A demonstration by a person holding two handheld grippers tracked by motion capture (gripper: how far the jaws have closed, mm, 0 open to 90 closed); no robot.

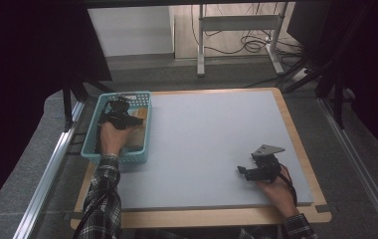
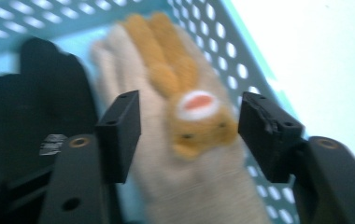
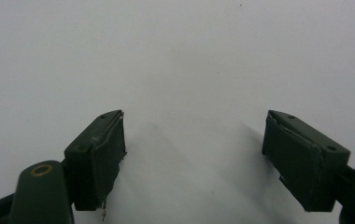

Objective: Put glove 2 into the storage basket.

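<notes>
Left tool (image 2: pixel 189 135), jaws parted and gripping nothing, straddles the beige sock (image 2: pixel 175 154) lying in the teal basket (image 2: pixel 222 42). Centre the sock between the jaws before closing. Right tool (image 3: pixel 194 158) rests open, empty, on the surface (image 3: pixel 175 56).

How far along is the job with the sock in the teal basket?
Nothing looks finished yet: the grey mat holds no items. In hand: the left claw sits in the teal basket, its jaws either side of the beige sock without pressing it. Left: gripping it, probably lifting it out. The right claw waits open.
</notes>
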